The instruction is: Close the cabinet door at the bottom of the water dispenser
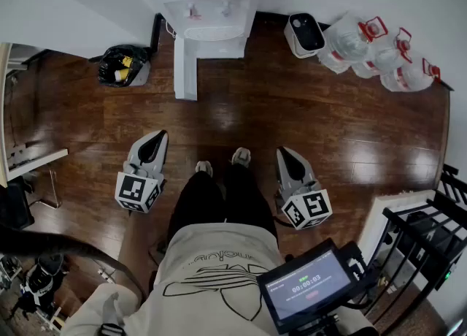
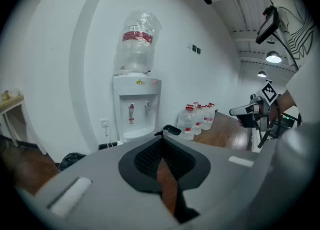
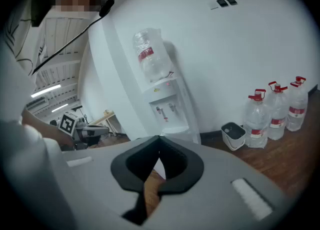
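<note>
The white water dispenser stands against the far wall with a bottle on top. Its bottom cabinet door hangs open, swung out edge-on towards me on the left side of the cabinet. My left gripper and my right gripper hover over the wood floor either side of my feet, well short of the door. Both point at the dispenser. The dispenser sits straight beyond the left gripper, whose jaws are shut and empty. The right gripper is also shut on nothing, with the dispenser beyond it.
A black bag lies left of the dispenser. A small white bin and several large water bottles stand to its right. A desk is at the left edge and a black railing at the right.
</note>
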Demonstrator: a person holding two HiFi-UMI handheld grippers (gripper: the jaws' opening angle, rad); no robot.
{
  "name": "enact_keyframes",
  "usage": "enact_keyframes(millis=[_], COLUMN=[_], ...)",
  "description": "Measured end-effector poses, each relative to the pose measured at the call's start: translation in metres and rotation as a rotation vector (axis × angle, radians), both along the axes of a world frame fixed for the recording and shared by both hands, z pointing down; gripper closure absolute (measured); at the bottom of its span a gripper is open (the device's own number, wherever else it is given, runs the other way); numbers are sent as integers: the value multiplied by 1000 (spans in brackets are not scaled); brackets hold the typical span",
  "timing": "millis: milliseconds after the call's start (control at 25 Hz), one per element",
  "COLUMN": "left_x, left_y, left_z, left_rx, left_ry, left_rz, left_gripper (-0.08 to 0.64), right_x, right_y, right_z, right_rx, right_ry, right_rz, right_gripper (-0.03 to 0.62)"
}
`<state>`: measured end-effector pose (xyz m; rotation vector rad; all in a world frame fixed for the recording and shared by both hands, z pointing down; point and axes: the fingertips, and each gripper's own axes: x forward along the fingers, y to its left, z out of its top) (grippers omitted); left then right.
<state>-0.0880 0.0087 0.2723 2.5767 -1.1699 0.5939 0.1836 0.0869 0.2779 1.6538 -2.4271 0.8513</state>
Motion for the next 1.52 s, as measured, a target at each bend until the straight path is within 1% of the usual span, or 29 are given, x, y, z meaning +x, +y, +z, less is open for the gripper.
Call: enact_keyframes(millis=[80,160,280,360,480,600,680,760,840,880,920,1000,1040,1200,1280,1400,1440,1480,1520], left_x=[-2,-4,-3,-2,-4,-14,-24,-35,-45,-47,-47,-46,-45,-43,-51,-67,-70,-70,-69], left_y=[-7,-19,-34,-39,-48,-54,-55,-55,-59,-66,-74,-88,-92,-95,-93,-95,-94,-95,-98], left_z=[9,23,58,89,140,177,198,216,241,253,262,273,278,299,305,310,318,329,340], left_rx=[32,88,189,226,222,197,188,172,142,134,140,175,190,215,232,285,277,252,222], left_ry=[68,120,177,192,164,149,84,22,-15,-16,-1,30,23,-88,-150,-237,-256,-252,-227], left_rz=[-24,-43,-51,-41,-21,-32,-21,-9,-12,-25,-44,-75,-81,-90,-119,-163,-165,-167,-173], left_gripper=[540,540,540,540,540,540,540,540,540,540,540,540,540,540,540,541,442,342,311], right_x=[-6,-9,-9,-7,-2,5,7,11,22,30,36,44,48,69,75,72,69,66,62], right_y=[2,-5,-18,-20,-19,-21,-22,-23,-32,-43,-54,-73,-81,-91,-91,-93,-94,-95,-95], right_z=[21,46,93,130,184,222,234,243,257,266,278,301,312,360,382,409,416,421,424], right_rx=[-3,21,66,68,48,17,1,2,34,55,74,111,130,175,180,181,178,175,174], right_ry=[-2,6,31,49,80,111,137,159,178,182,188,216,228,233,245,247,241,232,220], right_rz=[29,64,112,132,155,151,141,152,189,208,217,205,199,244,264,273,271,270,268], right_gripper=[588,588,588,588,588,588,588,588,588,588,588,588,588,588,588,588,588,588,588])
